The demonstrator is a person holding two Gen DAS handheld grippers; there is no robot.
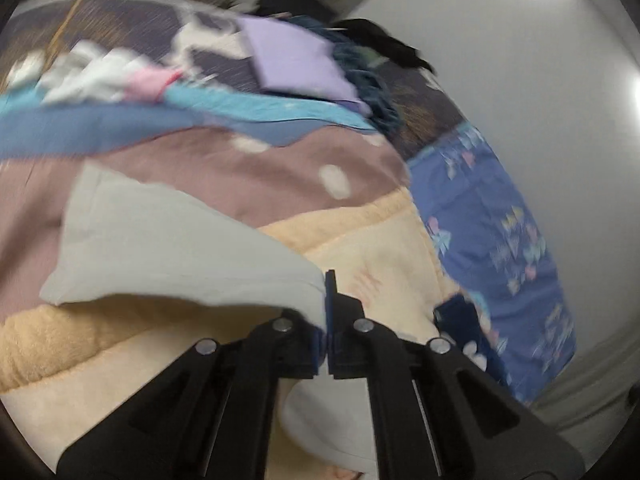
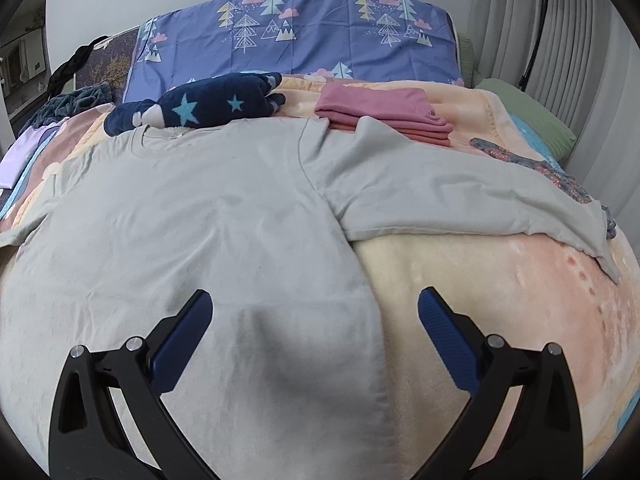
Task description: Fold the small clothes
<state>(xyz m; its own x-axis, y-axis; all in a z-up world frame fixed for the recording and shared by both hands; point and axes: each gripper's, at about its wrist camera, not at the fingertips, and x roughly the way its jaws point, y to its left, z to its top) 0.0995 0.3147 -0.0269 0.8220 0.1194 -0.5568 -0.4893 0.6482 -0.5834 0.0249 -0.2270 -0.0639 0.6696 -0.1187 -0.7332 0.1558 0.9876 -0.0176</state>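
A pale grey T-shirt (image 2: 208,208) lies spread flat on the peach blanket (image 2: 500,280), neckline toward the pillow, its right sleeve stretched out to the right. My right gripper (image 2: 314,308) is open and empty, hovering over the shirt's lower right side edge. In the blurred left wrist view my left gripper (image 1: 326,280) is shut on the grey shirt's fabric (image 1: 160,240), lifting a sleeve or edge off the blanket (image 1: 360,240).
Folded pink clothes (image 2: 380,110) and a navy star-print item (image 2: 200,106) lie near the blue tree-print pillow (image 2: 300,32). A patterned cloth (image 2: 540,170) lies right, a lilac piece (image 2: 20,152) left. A lilac folded piece (image 1: 296,56) and loose clothes (image 1: 100,72) lie beyond.
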